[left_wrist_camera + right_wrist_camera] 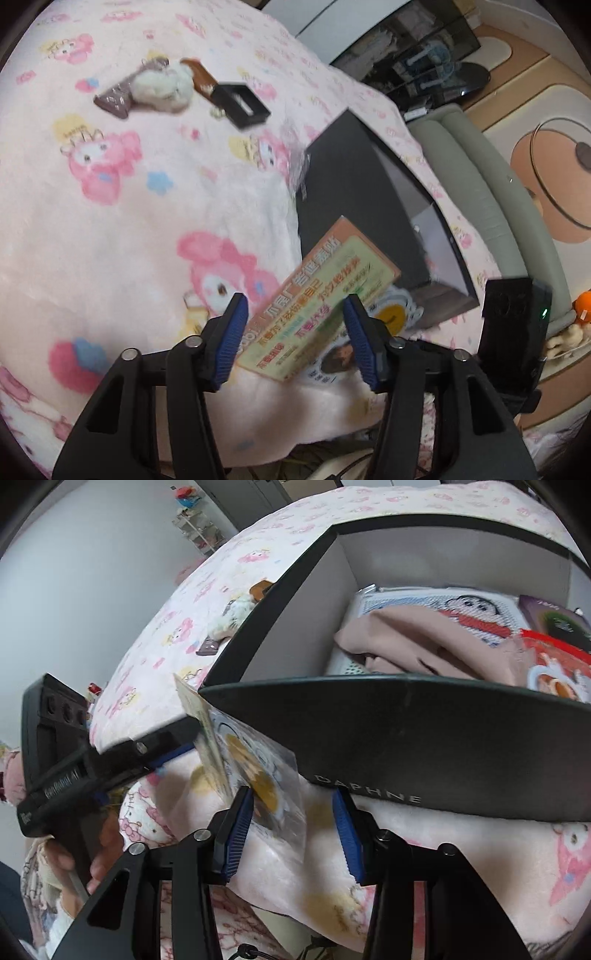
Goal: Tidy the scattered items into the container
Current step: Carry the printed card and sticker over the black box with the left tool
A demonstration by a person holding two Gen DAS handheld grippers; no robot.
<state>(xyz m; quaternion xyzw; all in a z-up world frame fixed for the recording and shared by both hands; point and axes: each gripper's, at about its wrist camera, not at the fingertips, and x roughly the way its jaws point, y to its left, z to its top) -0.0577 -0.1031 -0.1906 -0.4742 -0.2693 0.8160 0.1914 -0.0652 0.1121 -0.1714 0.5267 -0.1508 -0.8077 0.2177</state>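
A black cardboard box (351, 177) stands on the pink cartoon blanket (122, 229); its front wall (424, 738) reads DAPHNE. It holds a beige cloth (424, 642), a cartoon pouch (465, 605) and a red packet (554, 664). An orange-and-green printed card (325, 291) tilts up against the box corner and shows edge-on in the right wrist view (207, 731). My left gripper (295, 332) is open, with the card's lower end between its pads and a sliver of gap at the left one. A clear bag with a yellow sticker (269, 775) lies between the open jaws of my right gripper (291, 830), against the left pad.
Farther up the blanket lie a white plush (162, 86), a brown patterned pouch (114, 99) and a small black open box (242, 105). A grey-green padded bed edge (480, 192) runs behind the container. A hand (66, 864) holds the left gripper's handle.
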